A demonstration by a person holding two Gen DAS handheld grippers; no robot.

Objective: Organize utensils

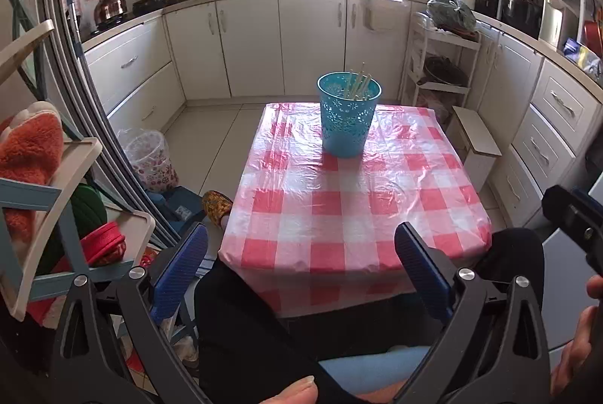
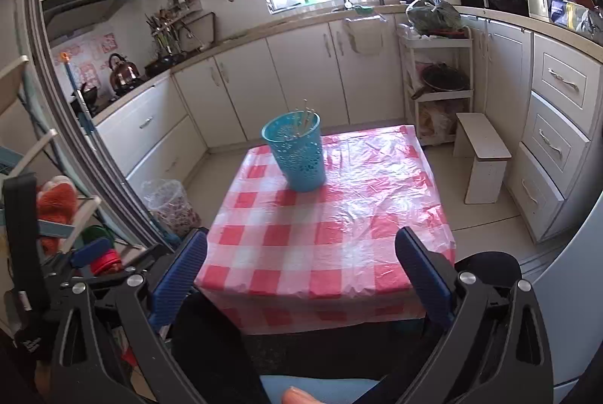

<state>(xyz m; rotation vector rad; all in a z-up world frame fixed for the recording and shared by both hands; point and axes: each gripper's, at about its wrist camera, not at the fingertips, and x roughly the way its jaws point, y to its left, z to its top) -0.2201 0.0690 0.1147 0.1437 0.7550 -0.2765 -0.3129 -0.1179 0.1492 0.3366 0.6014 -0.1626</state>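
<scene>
Kitchen scene, seen from two wrist cameras held low at the near edge of a small counter draped in a pink-and-white checked plastic cloth. Left gripper: blue-padded jaws spread wide, nothing between them, held back over the holder's lap, short of the cloth. Right gripper: likewise spread wide and empty, also held back at the near edge.

Toward the far end of the counter, upright: a teal perforated cup (the only thing on the cloth), holding a small bundle of pale chopsticks, tips poking above the rim and leaning to one side. Exact count hard to tell from here, perhaps four or so. No loose utensils visible anywhere on the cloth, so the task looks either finished or about to turn to the cup itself.

Advice for the step in hand, as a judgement only: if reaching for the chopsticks, come in from above and along their lean, close on the upper ends well clear of the rim, and lift straight along the sticks to avoid tipping the light cup. Steady the cup wall with the other gripper, gently. Watch the slick, wrinkled plastic cloth: cup likely to slide if pushed sideways.
</scene>
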